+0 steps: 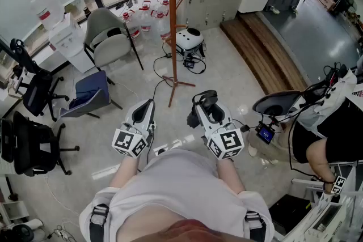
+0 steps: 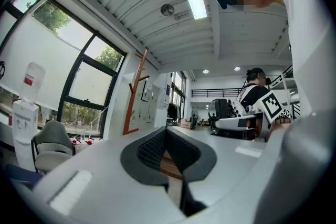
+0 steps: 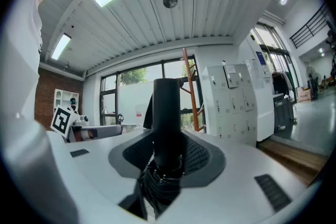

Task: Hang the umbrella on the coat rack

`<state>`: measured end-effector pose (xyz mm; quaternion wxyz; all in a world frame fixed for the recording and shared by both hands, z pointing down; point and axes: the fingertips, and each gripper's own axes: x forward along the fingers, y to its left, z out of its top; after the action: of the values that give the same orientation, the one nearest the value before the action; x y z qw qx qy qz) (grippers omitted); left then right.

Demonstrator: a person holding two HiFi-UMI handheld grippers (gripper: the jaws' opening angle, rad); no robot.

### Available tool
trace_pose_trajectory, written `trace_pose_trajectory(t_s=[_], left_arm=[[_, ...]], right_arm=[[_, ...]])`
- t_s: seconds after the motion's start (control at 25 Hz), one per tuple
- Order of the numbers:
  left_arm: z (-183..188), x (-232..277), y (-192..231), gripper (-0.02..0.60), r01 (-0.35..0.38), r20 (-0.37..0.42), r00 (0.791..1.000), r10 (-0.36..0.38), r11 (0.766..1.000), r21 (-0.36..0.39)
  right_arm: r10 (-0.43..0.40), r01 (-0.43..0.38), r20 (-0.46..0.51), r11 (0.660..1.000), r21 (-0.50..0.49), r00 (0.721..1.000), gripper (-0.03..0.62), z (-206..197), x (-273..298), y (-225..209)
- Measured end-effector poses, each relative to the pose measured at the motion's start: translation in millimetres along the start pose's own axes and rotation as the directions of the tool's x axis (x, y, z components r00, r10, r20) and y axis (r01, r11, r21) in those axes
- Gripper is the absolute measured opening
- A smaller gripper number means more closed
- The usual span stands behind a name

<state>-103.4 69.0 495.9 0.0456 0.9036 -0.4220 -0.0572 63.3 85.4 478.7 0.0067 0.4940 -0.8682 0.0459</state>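
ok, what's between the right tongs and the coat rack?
Head view: just bare floor between the right tongs, shut on the umbrella, and the feet of the coat rack. A black cable lies left of that stretch.

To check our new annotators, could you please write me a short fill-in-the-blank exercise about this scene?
1. The right gripper has its jaws closed on a folded black ____.
2. Between the shut jaws of the left gripper there is ____.
3. In the head view, the grey chair stands to the ____ of the coat rack.

Missing words: umbrella; nothing; left.
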Motion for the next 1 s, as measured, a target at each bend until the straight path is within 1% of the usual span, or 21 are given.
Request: trace_pose_trajectory(t_s=[0.28,0.48,1.0], left_arm=[[-2.5,-5.4,-4.8,0.009,-0.001,-0.008,1.0,0.001,1.0,0.013],[-4.1,-5.0,-5.5,0.009,-0.007,-0.013,1.0,0.007,1.0,0.004],[-8.7,-3.2,-20.2,0.009,-0.03,-0.021,0.999,0.03,0.999,0.014]], right_arm=[[0.01,-0.01,-0.003,1.0,-0.004,1.0,0.155,-2.8,-4.3,6.9],[0.013,-0.013,-0.003,1.0,-0.003,1.0,0.155,-3.0,-4.9,4.4],[0.044,-0.044,-0.006,0.999,0.009,0.999,0.155,-5.5,-10.4,-5.7]])
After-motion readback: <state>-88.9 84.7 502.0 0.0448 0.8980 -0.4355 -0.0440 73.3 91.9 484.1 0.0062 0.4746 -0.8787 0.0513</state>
